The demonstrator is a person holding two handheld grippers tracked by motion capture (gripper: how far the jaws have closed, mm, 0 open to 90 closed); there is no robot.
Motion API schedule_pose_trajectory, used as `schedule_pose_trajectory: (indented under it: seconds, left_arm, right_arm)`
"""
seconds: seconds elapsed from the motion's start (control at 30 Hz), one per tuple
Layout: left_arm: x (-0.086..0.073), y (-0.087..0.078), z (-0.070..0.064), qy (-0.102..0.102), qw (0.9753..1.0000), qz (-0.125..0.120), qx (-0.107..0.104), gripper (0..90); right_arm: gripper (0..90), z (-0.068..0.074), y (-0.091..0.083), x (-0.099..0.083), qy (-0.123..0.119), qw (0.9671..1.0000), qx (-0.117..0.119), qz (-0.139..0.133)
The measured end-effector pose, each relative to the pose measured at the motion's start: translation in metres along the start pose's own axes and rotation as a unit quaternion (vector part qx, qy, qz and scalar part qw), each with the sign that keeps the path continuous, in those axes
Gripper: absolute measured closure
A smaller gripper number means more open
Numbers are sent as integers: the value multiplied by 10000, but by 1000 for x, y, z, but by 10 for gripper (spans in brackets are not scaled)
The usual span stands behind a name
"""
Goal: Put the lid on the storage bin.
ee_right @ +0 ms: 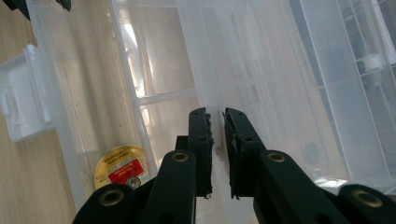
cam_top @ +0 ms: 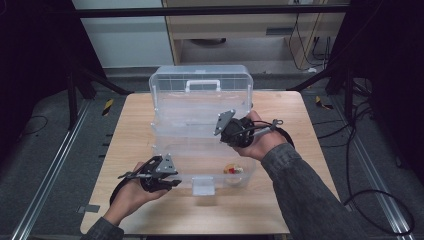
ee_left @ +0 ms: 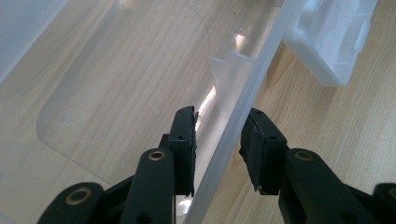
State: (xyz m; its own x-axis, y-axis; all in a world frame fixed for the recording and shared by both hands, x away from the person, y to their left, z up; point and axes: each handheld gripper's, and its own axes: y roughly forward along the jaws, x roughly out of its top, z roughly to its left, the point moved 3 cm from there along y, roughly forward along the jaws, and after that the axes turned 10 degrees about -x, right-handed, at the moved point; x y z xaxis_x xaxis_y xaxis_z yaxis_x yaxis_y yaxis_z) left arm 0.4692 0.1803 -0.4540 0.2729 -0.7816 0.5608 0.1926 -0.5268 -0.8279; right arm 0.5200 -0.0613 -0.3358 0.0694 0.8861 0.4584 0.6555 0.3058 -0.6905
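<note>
A clear plastic tiered box (cam_top: 200,107) stands open on the wooden table (cam_top: 130,130), its lid and white handle (cam_top: 202,85) upright at the back. My left gripper (cam_top: 172,181) is at the box's front left, and in the left gripper view its jaws (ee_left: 219,114) pinch the front wall (ee_left: 243,93). My right gripper (cam_top: 231,131) reaches into the box from the right, its jaws (ee_right: 215,112) shut on a thin clear tray wall (ee_right: 205,56). A small round tin (cam_top: 233,171) with a yellow and red label (ee_right: 120,167) lies in the bottom compartment.
The box's white front latch (cam_top: 203,186) hangs open toward the table's near edge and shows as the latch (ee_left: 334,42) in the left gripper view. Bare wood lies left and right of the box. Black stands and cables surround the table.
</note>
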Motion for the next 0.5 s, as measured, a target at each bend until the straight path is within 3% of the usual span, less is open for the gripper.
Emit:
schedule_pose_trajectory:
  seconds: [0.5]
  left_arm:
    - [1,0,-4,74,9999,-48,146,635]
  right_arm:
    - [811,8,-2,-3,115,9999,17,-87]
